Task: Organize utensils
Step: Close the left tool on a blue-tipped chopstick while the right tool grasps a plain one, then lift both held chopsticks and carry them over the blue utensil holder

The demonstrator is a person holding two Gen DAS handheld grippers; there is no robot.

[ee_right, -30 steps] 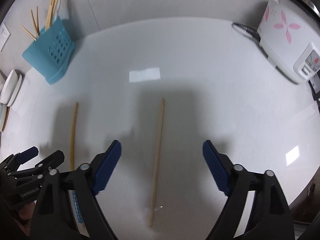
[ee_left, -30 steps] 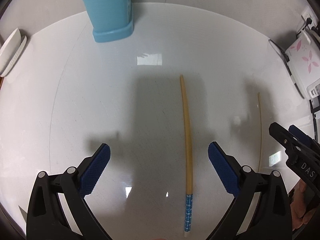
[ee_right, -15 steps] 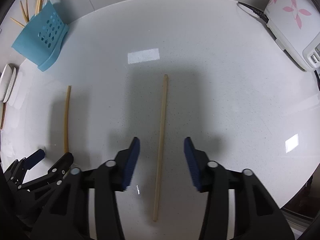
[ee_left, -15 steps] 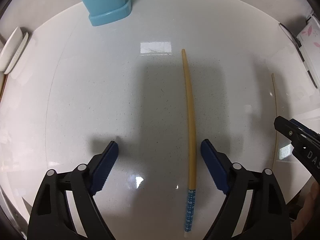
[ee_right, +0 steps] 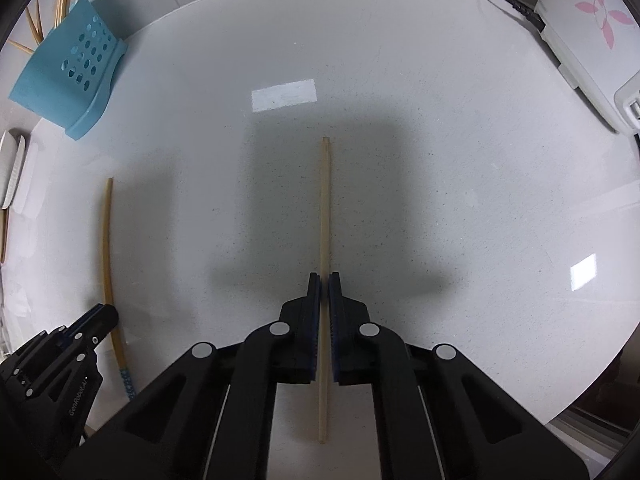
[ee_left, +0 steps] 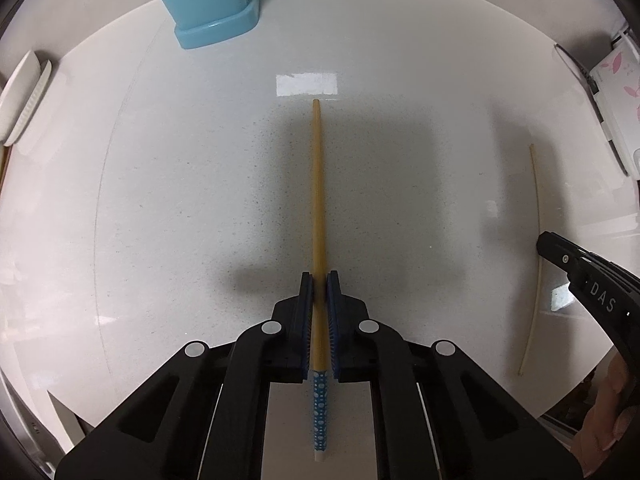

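A yellow chopstick with a blue dotted end (ee_left: pixel 318 200) lies on the white counter, and my left gripper (ee_left: pixel 319 280) is shut on it near that patterned end. A plain pale chopstick (ee_right: pixel 325 208) lies parallel to it, with my right gripper (ee_right: pixel 324 280) shut on its lower half. In the left wrist view the plain chopstick (ee_left: pixel 535 240) shows at the right beside the right gripper's black finger. In the right wrist view the yellow chopstick (ee_right: pixel 107 248) runs along the left. A blue perforated utensil holder (ee_right: pixel 68 84) with several chopsticks in it stands at the back left.
A white appliance with pink flowers (ee_right: pixel 592 36) and its black cable (ee_right: pixel 516 6) sit at the back right. White dishes (ee_left: pixel 24 96) lean at the left edge. The counter's front edge curves close behind both grippers. A person's hand (ee_left: pixel 608 416) shows at the lower right.
Both grippers went from wide open to shut, the left on the yellow chopstick and the right on the plain one. Both views have dropped closer to the counter.
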